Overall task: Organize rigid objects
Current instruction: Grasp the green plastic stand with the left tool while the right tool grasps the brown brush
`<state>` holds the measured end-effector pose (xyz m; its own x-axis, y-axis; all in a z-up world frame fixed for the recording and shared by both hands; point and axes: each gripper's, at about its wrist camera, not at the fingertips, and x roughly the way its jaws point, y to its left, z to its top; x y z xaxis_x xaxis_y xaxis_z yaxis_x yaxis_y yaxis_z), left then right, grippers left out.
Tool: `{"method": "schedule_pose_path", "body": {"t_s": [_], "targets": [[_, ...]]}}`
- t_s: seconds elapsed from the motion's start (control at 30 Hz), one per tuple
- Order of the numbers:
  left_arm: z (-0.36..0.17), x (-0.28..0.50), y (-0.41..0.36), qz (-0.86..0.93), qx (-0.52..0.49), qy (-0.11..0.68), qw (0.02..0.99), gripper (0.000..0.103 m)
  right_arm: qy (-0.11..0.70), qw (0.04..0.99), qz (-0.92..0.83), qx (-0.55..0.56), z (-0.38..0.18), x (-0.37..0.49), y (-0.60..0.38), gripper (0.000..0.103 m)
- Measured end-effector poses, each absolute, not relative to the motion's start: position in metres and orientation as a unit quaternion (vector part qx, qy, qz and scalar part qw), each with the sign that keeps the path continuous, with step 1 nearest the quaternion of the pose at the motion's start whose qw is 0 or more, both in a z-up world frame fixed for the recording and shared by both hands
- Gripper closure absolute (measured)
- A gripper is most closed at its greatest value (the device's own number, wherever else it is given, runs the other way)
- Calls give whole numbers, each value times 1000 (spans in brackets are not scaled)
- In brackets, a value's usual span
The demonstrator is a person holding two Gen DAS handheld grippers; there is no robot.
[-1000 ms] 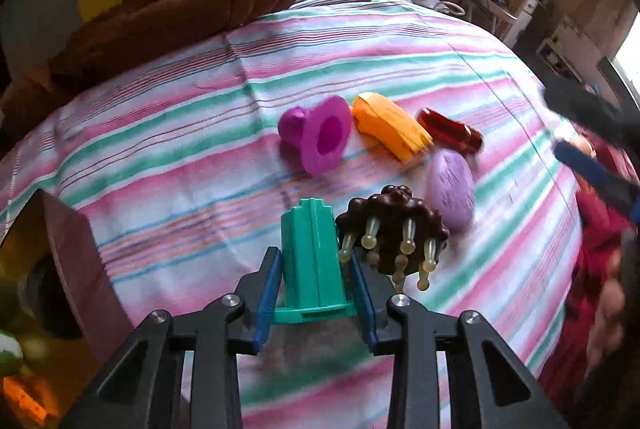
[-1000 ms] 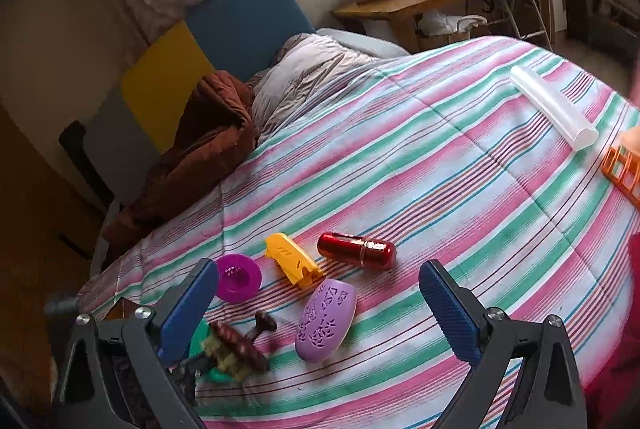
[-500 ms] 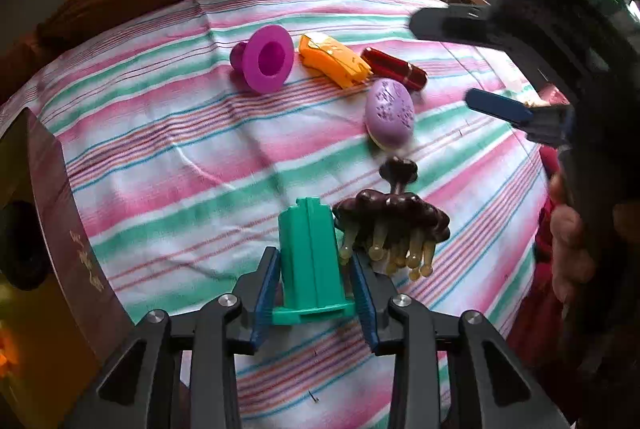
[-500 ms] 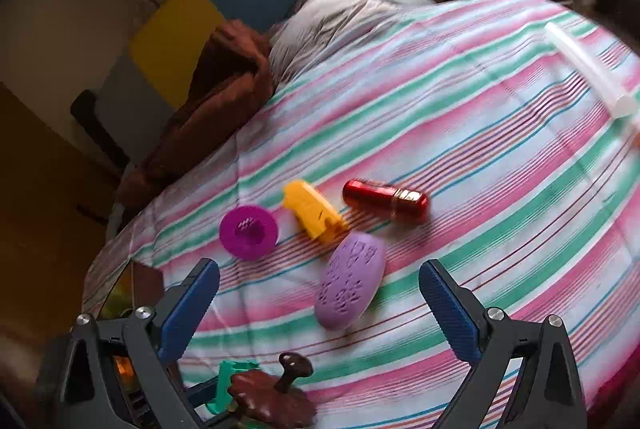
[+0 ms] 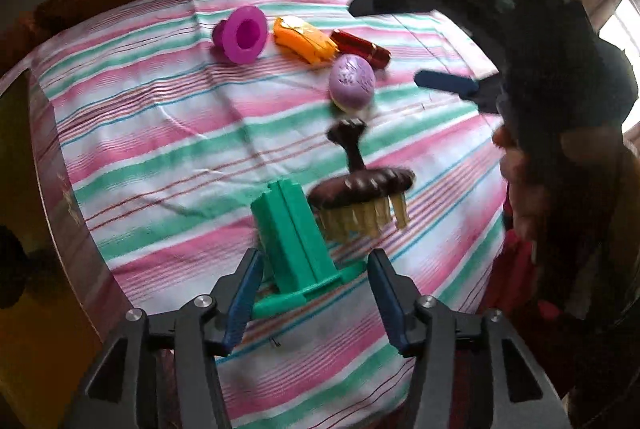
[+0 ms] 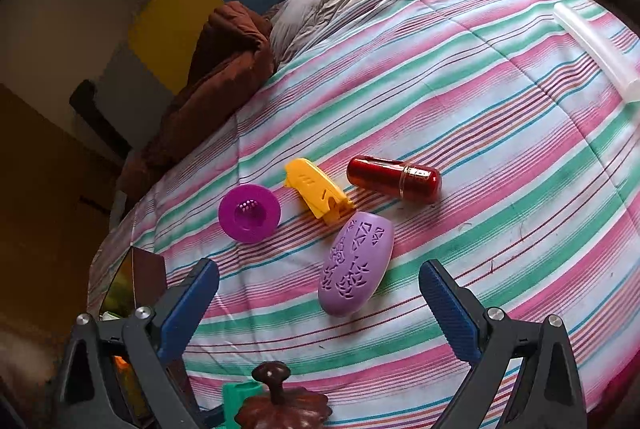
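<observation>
Striped bedspread (image 6: 460, 101) in pink, green and white covered the bed and served as the work surface; a brown blanket (image 6: 228, 69) lay bunched at the head end.

At far left of the row, a magenta funnel (image 6: 249, 213) lay on its side. Just right of it sat a yellow clip (image 6: 318, 193), then a red capsule (image 6: 394, 179), with a lilac oval case (image 6: 356, 263) set nearer, below the clip. These four were close together, which reads as a grouping already made. A clear tube (image 6: 596, 49) lay well apart at the far right edge, apparently not yet gathered.

Nearer the person, a green block (image 5: 294, 241) stood between the blue pads of the left gripper (image 5: 312, 293). Its jaws were opening, with gaps visible on both sides, so the block looked set down and released on the spread. A brown brush (image 5: 362, 189), bristles down, touched the block's right side.

Right gripper (image 6: 316, 309) hung spread wide and empty above the lilac case, likely lining up for it next.
</observation>
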<state>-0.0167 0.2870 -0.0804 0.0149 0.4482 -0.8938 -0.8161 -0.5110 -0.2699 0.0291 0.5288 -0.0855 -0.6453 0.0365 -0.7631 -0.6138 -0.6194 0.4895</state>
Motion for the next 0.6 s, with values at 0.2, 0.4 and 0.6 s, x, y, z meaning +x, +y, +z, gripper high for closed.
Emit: {"method": "schedule_pose_path", "body": {"t_s": [0.2,0.4,0.6], "targets": [[-82,-13,286,683,-539,177,461,48,388,202,819,-371,-85,30,530,2],[-89,-21,301,686,-548,163,450,48,380,205,820,-375,-85,28,529,2],[-96,-11,303,693,-521,206,454,61,380,209,820,-374,-84,28,530,2]]}}
